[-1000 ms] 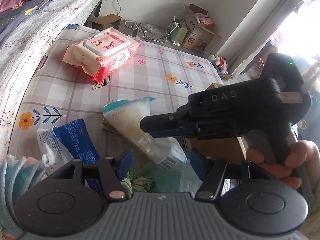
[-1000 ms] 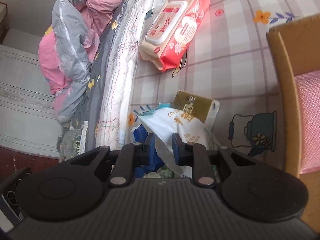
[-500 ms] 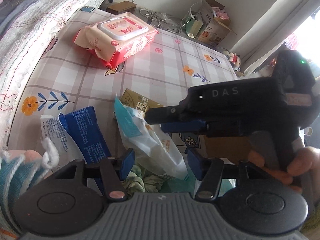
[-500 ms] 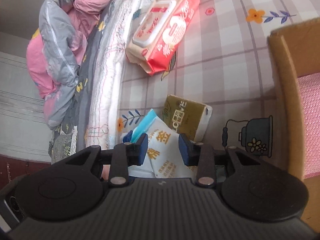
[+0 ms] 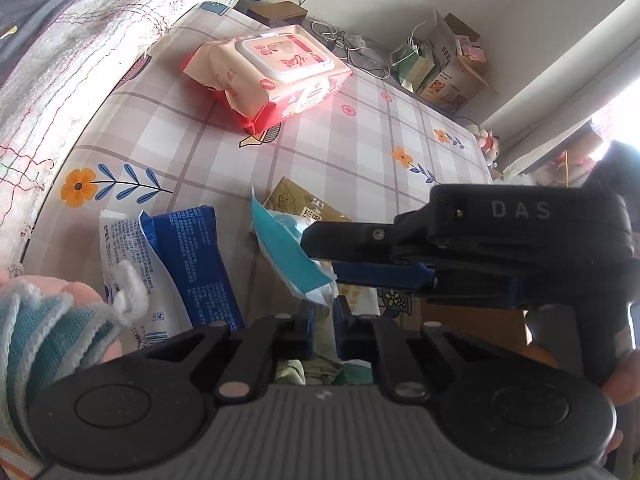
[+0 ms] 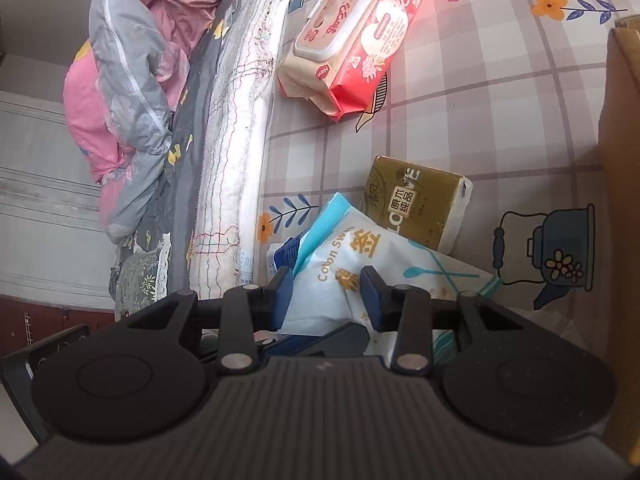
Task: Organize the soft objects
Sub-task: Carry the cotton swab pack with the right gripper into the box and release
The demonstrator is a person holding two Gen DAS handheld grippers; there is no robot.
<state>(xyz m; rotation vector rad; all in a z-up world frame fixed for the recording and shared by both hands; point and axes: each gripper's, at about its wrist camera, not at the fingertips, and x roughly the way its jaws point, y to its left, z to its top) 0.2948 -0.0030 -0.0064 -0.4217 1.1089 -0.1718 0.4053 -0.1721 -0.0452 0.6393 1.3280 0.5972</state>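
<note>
Pinching white-teal swab bag [image 5: 292, 256] lower centre: left gripper [image 5: 322, 326]; right gripper [image 6: 326, 294] opening, bag between its jaws.

The left claw [image 5: 322, 326] sits at the bottom centre of the frame, its blue fingers [image 5: 306, 330] pinched shut on the lower edge of a white and teal pouch [image 5: 286, 246]. The right claw [image 5: 344, 256] reaches in from the right, black and marked DAS, its tips touching or just beside the pouch's right edge. A gold pack [image 5: 298, 204] lies behind the pouch. A blue and white packet [image 5: 188, 256] lies at lower left, beside a teal and white knitted thing [image 5: 52, 320]. A pink wipes pack [image 5: 268, 74] rests at upper centre. All lie on a checked, flowered table [image 5: 360, 140]. Cardboard boxes [image 5: 452, 68] stand at upper right.
</note>
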